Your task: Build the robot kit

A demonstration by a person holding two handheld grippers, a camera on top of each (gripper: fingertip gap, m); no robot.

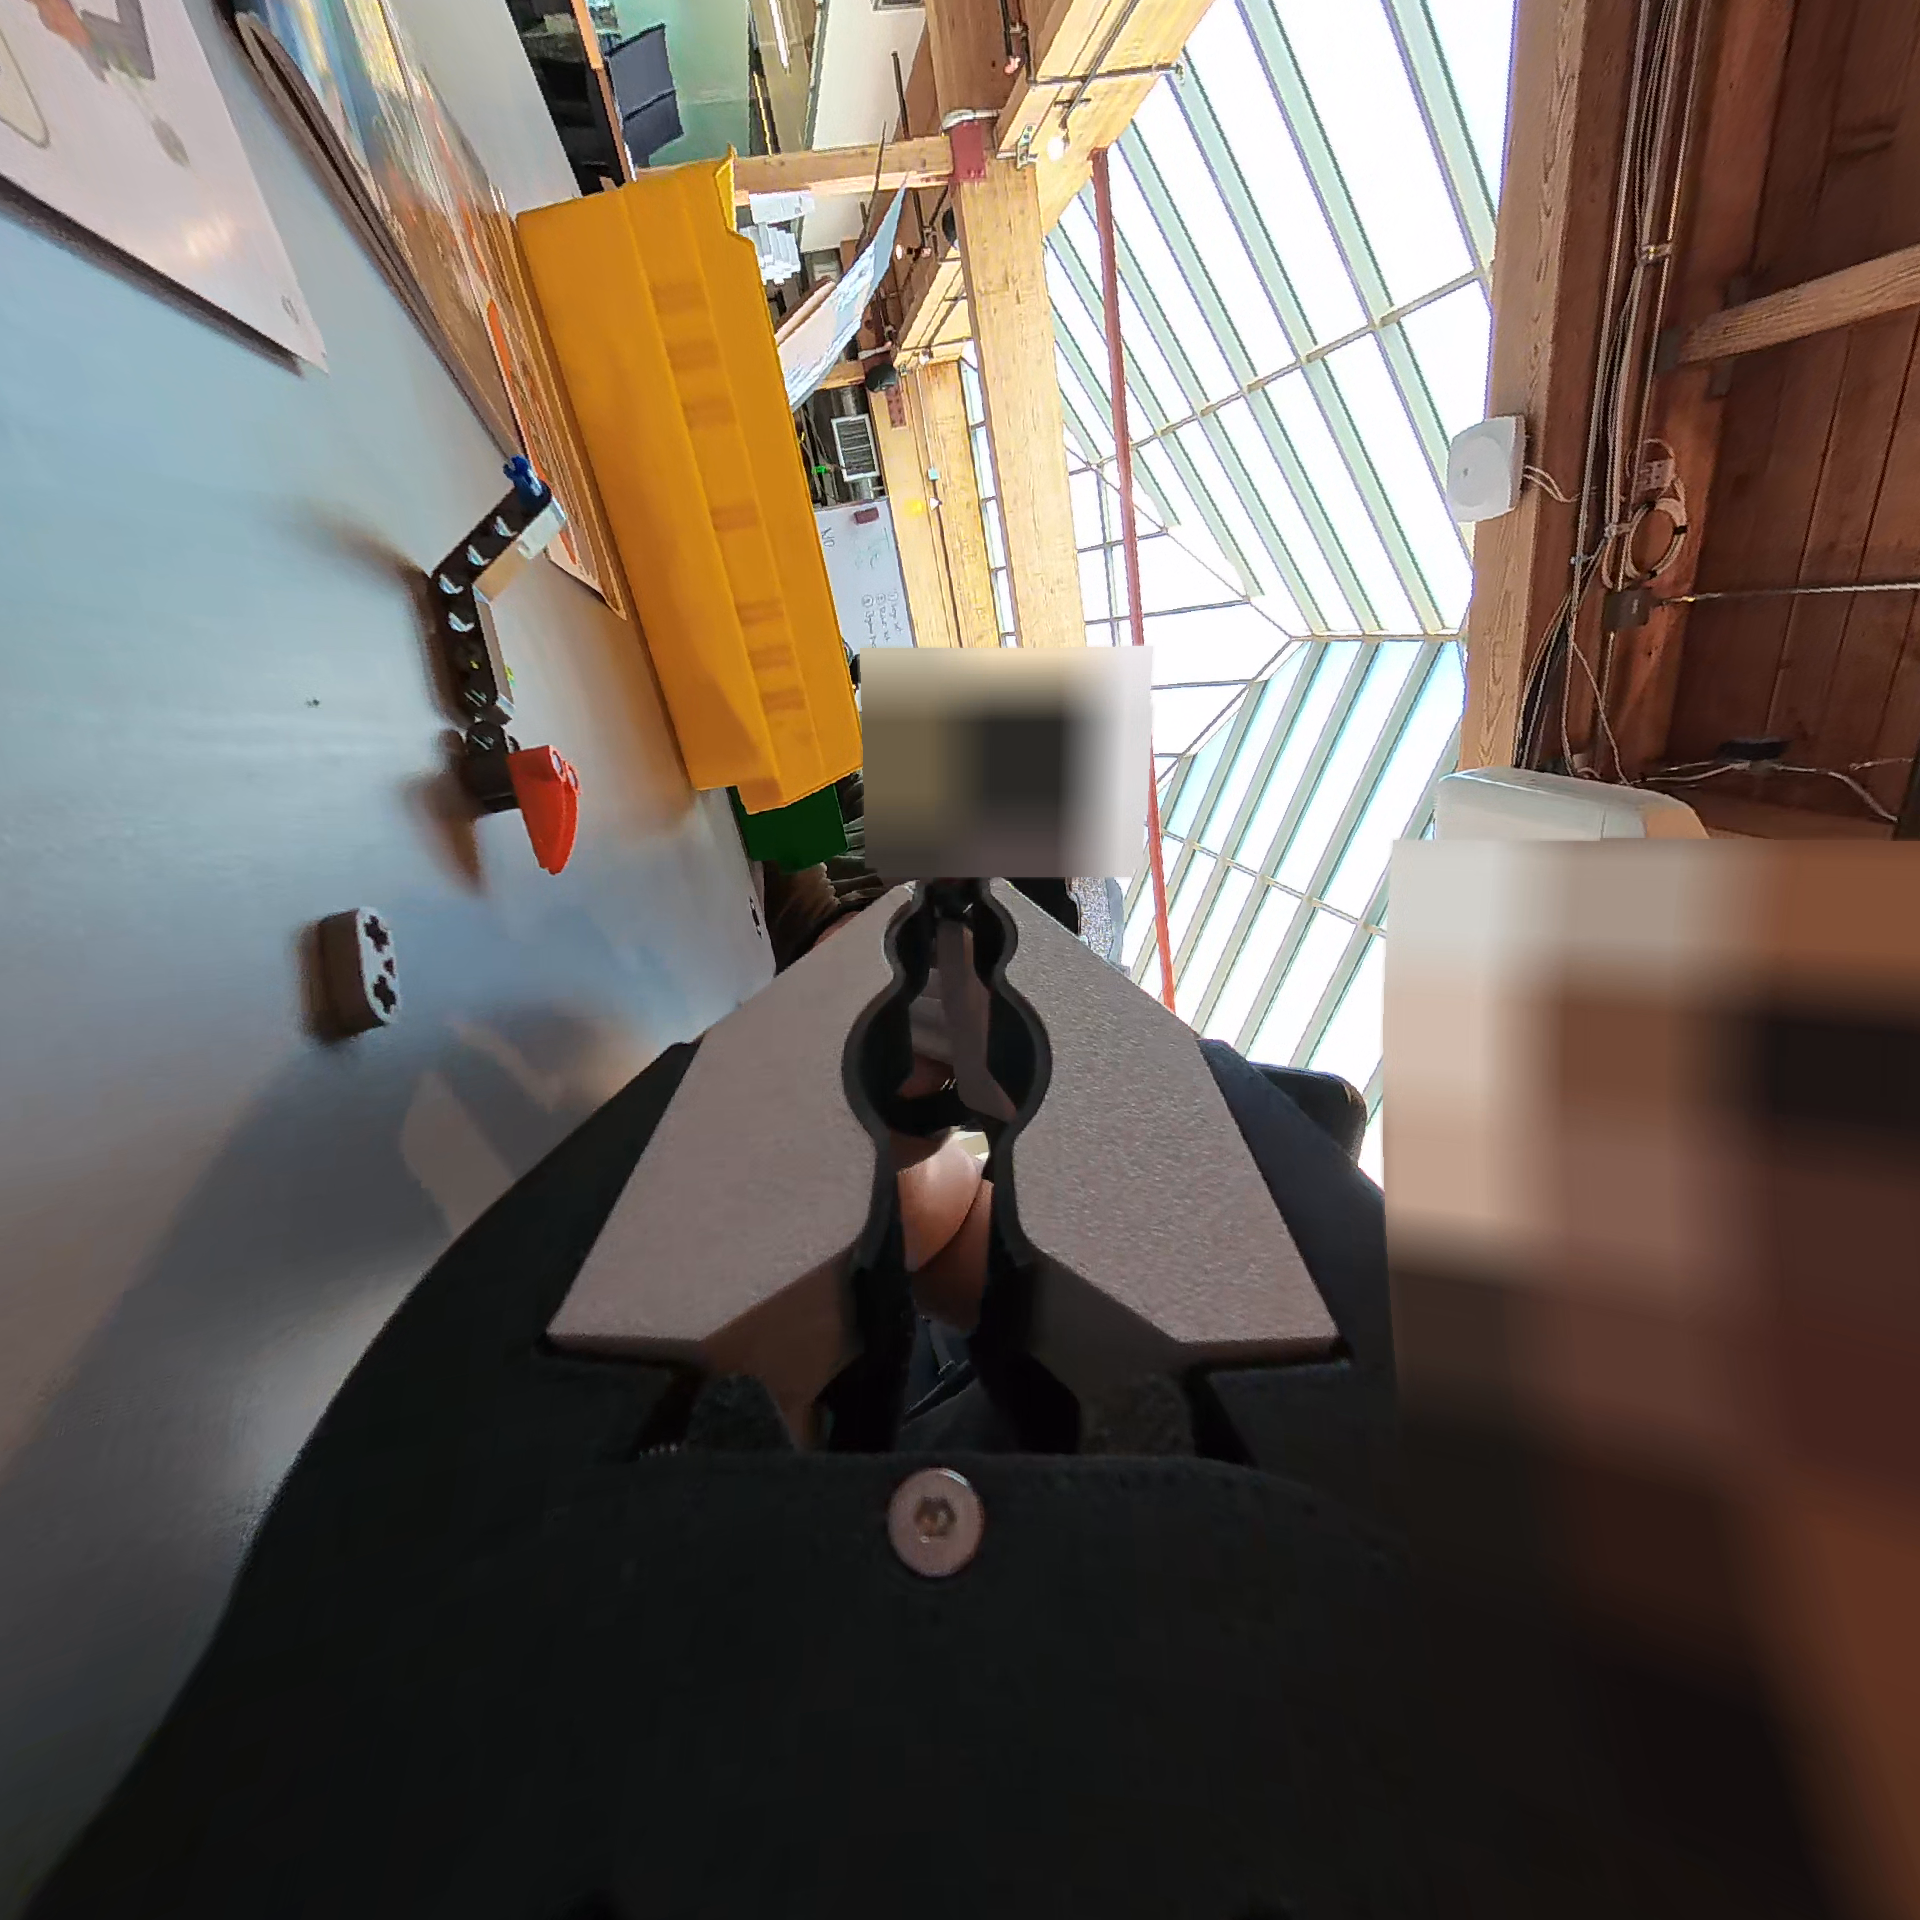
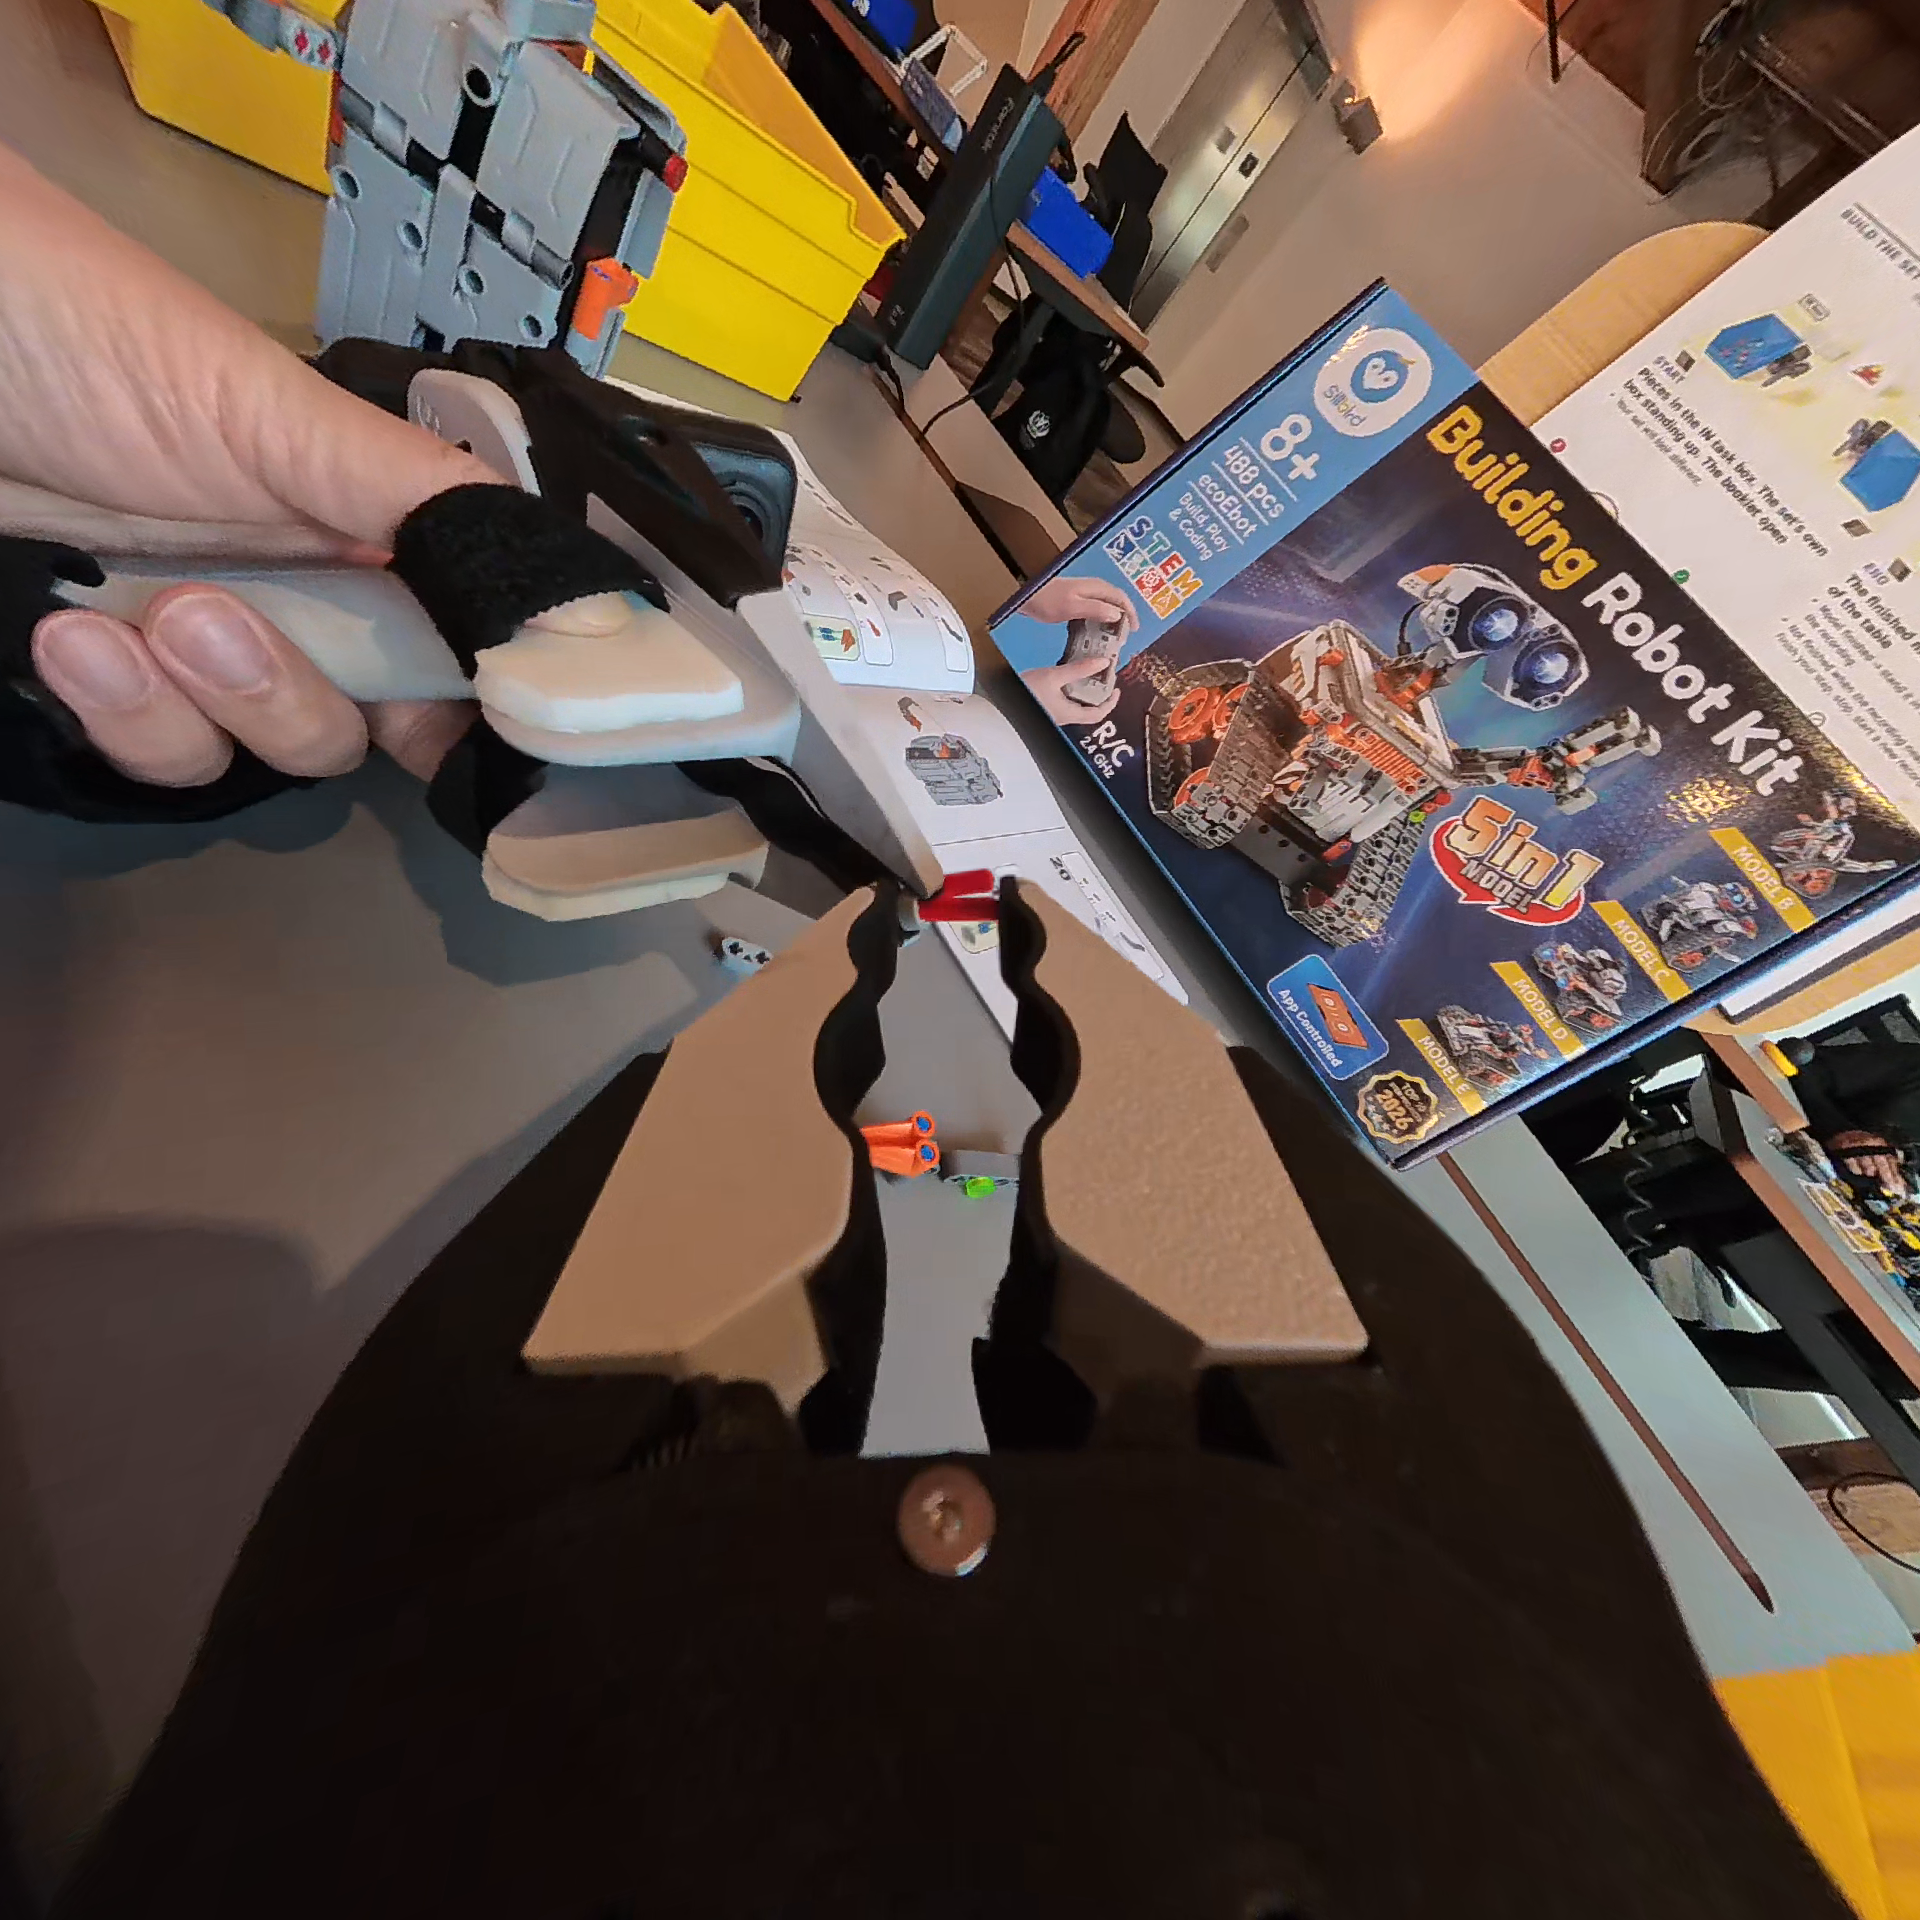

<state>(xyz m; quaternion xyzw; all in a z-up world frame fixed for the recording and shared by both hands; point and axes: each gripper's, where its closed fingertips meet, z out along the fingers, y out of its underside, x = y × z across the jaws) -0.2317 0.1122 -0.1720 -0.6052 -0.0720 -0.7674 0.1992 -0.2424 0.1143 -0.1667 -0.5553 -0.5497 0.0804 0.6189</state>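
Observation:
My right gripper (image 2: 945,902) holds a small red piece (image 2: 964,900) crosswise between its fingertips, above the grey table (image 2: 312,1091). My left gripper (image 1: 951,902), held by a person's hand (image 2: 187,436), comes in from the left in the right wrist view, and its tip (image 2: 914,883) meets the red piece's left end. In the left wrist view its jaws are almost together on a small dark part at the tips. The red piece does not show there. Two orange pins (image 2: 900,1143) and a green bit (image 2: 975,1187) lie on the table below the right gripper's jaws.
A grey brick-built robot body (image 2: 478,187) and yellow bins (image 2: 748,208) stand behind. An open booklet (image 2: 925,675), the kit box (image 2: 1455,707) and a printed sheet (image 2: 1766,416) lie to the right. A dark angled beam (image 1: 468,623), an orange curved piece (image 1: 545,805) and a short beam (image 1: 358,971) lie loose.

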